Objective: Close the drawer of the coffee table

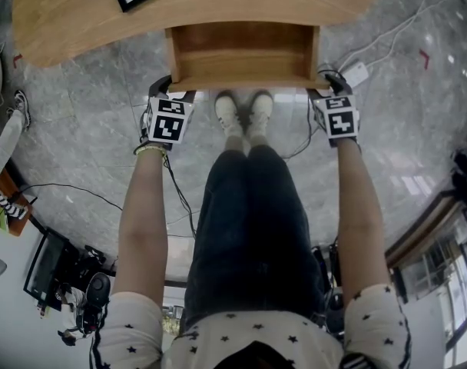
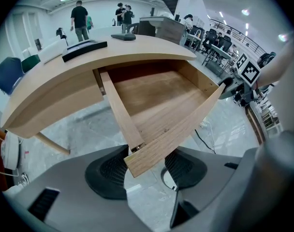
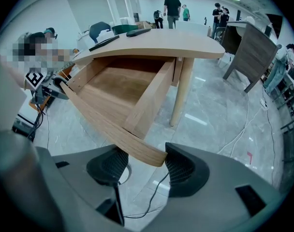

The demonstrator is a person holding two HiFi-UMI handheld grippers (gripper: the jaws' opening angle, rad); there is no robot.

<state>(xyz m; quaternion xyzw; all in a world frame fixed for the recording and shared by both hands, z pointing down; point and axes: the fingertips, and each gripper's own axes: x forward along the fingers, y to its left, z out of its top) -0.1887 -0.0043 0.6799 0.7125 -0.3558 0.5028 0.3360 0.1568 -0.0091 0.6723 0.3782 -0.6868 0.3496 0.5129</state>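
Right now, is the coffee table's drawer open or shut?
Open. The drawer is pulled out from under the tabletop, its empty wooden inside in plain view.

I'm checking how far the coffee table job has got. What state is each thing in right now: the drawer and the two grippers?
drawer: pulled out, open, nothing inside.
left gripper: jaws apart, around the left end of the drawer's front panel.
right gripper: jaws apart, around the right end of the drawer's front panel.
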